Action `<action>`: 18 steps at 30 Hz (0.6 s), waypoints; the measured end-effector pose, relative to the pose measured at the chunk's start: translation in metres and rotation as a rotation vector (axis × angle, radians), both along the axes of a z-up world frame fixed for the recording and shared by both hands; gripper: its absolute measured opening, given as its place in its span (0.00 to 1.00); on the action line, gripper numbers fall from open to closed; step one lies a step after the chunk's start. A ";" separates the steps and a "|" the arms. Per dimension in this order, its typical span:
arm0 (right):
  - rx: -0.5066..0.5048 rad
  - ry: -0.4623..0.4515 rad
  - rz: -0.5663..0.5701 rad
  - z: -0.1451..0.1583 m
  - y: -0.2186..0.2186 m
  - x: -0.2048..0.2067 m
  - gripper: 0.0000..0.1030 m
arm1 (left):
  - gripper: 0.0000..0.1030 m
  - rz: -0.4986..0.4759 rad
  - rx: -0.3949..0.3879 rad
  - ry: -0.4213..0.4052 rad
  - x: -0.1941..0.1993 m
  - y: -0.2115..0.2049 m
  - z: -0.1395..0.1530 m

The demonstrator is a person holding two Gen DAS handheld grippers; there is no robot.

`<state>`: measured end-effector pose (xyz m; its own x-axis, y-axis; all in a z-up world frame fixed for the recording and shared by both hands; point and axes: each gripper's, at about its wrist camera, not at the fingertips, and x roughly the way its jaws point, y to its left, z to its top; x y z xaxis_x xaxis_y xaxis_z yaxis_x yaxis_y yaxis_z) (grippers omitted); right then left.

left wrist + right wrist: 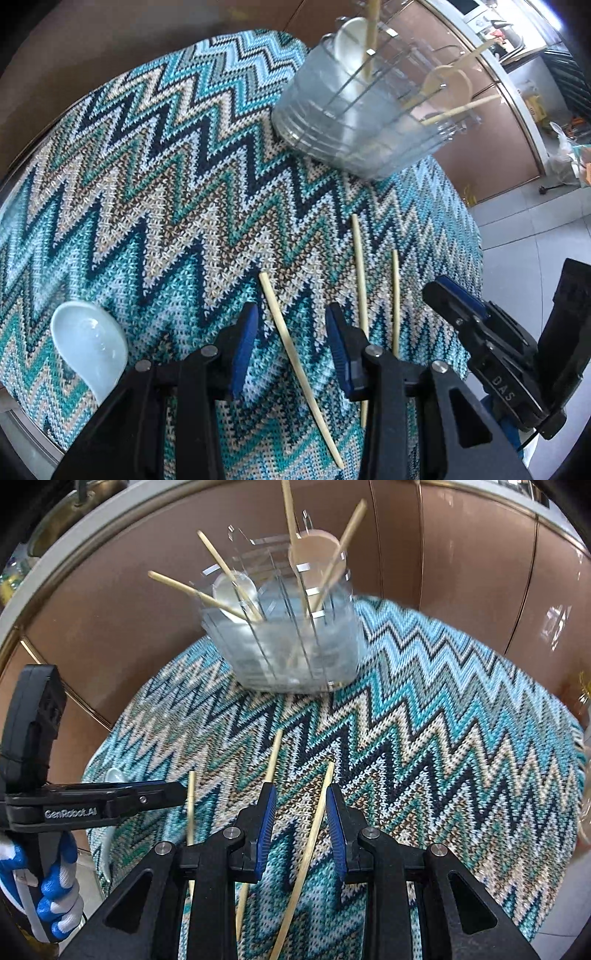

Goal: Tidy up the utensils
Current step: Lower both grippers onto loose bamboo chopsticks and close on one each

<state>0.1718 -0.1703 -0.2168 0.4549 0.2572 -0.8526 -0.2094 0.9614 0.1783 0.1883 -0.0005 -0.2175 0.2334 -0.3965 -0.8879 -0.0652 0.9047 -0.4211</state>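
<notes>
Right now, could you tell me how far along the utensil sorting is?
Partly done: the clear divided holder already stands several chopsticks and spoons. In hand: nothing yet; the right gripper is open astride one chopstick. Left: two more chopsticks and the white ceramic spoon beside the open left gripper.

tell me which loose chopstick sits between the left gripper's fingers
The leftmost chopstick lies between the left gripper's open fingers; the other two lie further right.

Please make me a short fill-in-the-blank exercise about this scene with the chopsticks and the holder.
1. ____ chopsticks lie loose on the zigzag cloth.
2. The white spoon lies to the ____ of the left gripper.
3. The clear holder already holds chopsticks and ____.
4. Both grippers are ____.

Missing words: three; left; spoons; open
</notes>
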 end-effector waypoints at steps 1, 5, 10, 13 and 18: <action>0.000 0.012 -0.002 -0.004 0.000 0.004 0.27 | 0.35 0.001 -0.004 0.009 0.002 0.000 -0.003; -0.019 0.057 -0.007 -0.021 -0.001 0.019 0.27 | 0.31 -0.003 -0.011 0.035 0.009 -0.004 -0.014; -0.037 0.096 -0.008 -0.032 -0.003 0.032 0.22 | 0.22 -0.006 -0.017 0.056 0.015 -0.009 -0.022; -0.043 0.111 0.001 -0.037 0.000 0.037 0.18 | 0.16 0.004 -0.003 0.069 0.020 -0.010 -0.029; -0.066 0.137 0.009 -0.046 0.005 0.044 0.13 | 0.10 0.013 0.014 0.081 0.025 -0.005 -0.032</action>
